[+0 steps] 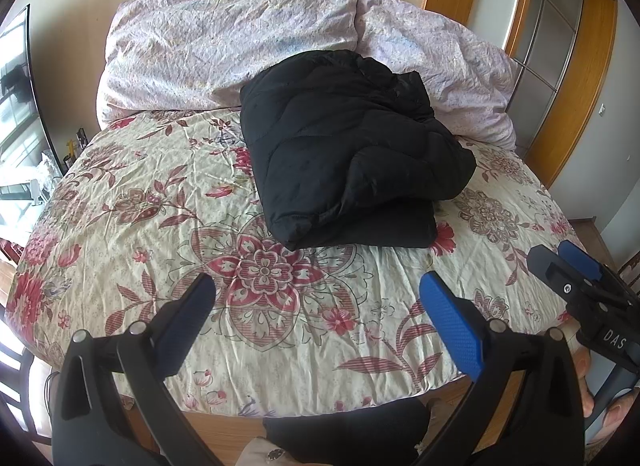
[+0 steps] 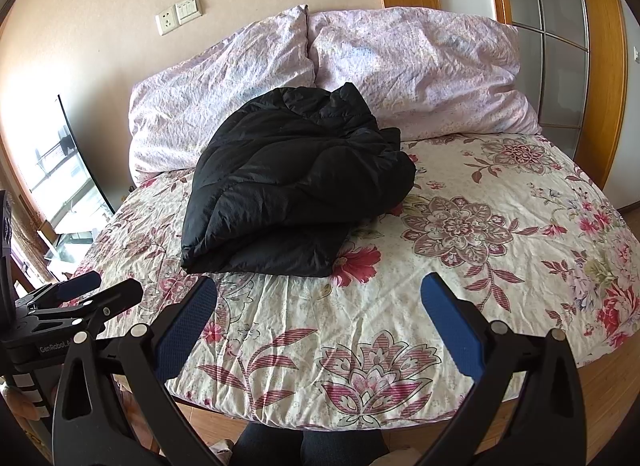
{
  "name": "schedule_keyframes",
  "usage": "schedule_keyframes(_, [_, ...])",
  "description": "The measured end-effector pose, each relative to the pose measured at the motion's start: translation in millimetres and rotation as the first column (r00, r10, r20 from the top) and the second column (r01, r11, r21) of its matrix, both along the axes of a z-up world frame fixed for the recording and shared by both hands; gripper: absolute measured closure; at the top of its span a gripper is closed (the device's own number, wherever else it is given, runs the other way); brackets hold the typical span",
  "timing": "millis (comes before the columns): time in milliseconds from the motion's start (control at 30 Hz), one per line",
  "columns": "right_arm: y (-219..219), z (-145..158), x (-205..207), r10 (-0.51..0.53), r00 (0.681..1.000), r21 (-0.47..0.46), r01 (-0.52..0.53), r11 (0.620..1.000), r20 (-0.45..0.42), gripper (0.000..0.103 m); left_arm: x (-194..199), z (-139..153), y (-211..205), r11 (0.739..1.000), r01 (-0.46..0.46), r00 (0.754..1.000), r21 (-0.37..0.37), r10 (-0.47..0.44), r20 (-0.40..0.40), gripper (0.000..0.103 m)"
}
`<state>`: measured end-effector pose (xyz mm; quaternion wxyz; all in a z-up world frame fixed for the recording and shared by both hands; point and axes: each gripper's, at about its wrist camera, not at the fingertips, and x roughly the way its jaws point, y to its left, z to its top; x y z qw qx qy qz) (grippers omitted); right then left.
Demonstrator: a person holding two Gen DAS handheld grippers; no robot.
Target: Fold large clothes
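Observation:
A black quilted puffer jacket (image 1: 344, 149) lies folded in a thick bundle on the floral bedspread (image 1: 160, 201), near the pillows; it also shows in the right wrist view (image 2: 292, 185). My left gripper (image 1: 320, 290) is open and empty, held above the bed's near edge, well short of the jacket. My right gripper (image 2: 320, 290) is open and empty, also over the near edge of the bed (image 2: 500, 266). Each gripper shows at the side of the other's view, the right gripper (image 1: 568, 262) and the left gripper (image 2: 104, 286).
Two pale lilac pillows (image 1: 224, 41) (image 2: 420, 73) lean against the wall behind the jacket. A wooden sliding door frame (image 1: 576, 65) stands at the right. A dark screen (image 1: 20, 77) and a glass stand are left of the bed. Wooden floor (image 2: 600, 398) lies below.

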<state>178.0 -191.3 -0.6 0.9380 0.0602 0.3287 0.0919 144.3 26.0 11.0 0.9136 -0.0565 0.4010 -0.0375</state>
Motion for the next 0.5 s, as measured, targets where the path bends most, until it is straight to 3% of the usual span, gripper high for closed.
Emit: schedule_keyframes(500, [-2.5, -0.3, 0.8, -0.012, 1.0, 0.003, 0.012, 1.0, 0.001, 0.001, 0.6, -0.9, -0.1, 1.0, 0.002, 1.0, 0.001, -0.002, -0.001, 0.002])
